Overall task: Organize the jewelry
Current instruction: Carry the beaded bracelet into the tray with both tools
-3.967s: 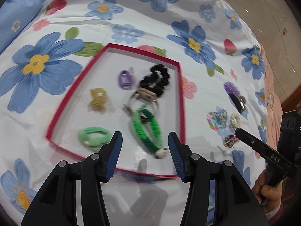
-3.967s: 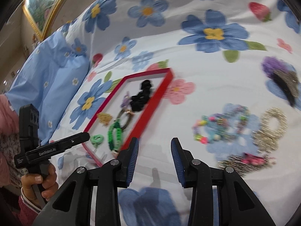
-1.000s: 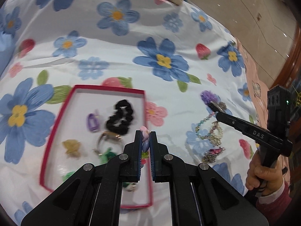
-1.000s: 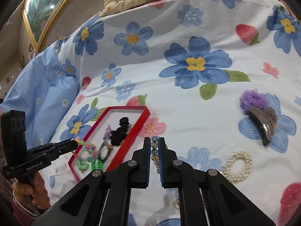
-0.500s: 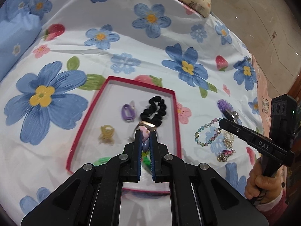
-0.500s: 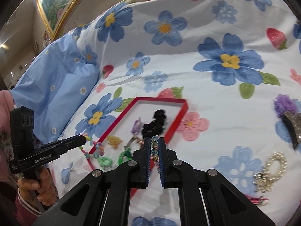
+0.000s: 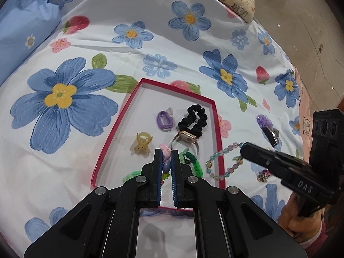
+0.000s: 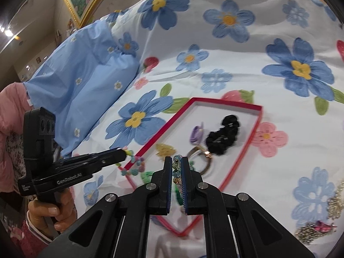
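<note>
Both grippers hang over the red tray on the flowered bedsheet, the left gripper clamped on a colourful bead bracelet and the right gripper on a pale bead bracelet.

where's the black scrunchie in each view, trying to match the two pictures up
Left wrist view: the black scrunchie lies right of centre, in the far right corner of the red tray, just beyond the watch.
Right wrist view: the black scrunchie sits right of centre, near the tray's right wall.
Shared landmark: the purple hair tie lies directly left of it in both.
</note>
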`<control>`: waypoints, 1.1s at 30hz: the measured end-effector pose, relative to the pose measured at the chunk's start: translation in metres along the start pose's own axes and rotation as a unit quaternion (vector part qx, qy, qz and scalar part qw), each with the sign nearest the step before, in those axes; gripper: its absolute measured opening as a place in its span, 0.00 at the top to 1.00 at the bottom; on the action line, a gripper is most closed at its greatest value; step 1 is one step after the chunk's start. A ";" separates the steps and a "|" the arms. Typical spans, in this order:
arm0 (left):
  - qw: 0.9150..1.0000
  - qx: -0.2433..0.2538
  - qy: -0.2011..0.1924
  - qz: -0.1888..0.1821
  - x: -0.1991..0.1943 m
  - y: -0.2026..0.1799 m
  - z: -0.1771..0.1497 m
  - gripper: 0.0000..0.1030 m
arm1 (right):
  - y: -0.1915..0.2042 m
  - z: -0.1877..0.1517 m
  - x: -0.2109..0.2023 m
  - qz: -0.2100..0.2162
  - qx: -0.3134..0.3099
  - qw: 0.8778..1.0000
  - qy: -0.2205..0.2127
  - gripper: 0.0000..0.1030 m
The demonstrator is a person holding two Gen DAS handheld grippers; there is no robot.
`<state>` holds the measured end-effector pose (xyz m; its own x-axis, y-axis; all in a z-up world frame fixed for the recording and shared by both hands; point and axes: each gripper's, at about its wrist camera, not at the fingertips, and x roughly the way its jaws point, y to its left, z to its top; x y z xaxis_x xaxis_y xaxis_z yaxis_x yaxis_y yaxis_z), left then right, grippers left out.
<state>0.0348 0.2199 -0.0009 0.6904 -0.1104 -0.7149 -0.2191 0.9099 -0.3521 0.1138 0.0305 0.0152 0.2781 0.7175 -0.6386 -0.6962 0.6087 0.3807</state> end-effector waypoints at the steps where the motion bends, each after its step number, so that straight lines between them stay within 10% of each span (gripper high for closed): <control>1: 1.000 -0.003 0.001 0.000 0.002 0.003 0.000 0.94 | 0.003 -0.001 0.004 0.002 -0.002 1.000 0.003 0.93; 33: 0.994 -0.052 0.067 0.068 0.064 0.064 -0.020 0.94 | -0.038 -0.027 0.060 -0.060 0.002 0.995 0.082 0.91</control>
<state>0.0512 0.2636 -0.0812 0.5533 -0.0466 -0.8317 -0.3799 0.8744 -0.3017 0.1385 0.0411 -0.0557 0.2470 0.5755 -0.7796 -0.6620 0.6877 0.2980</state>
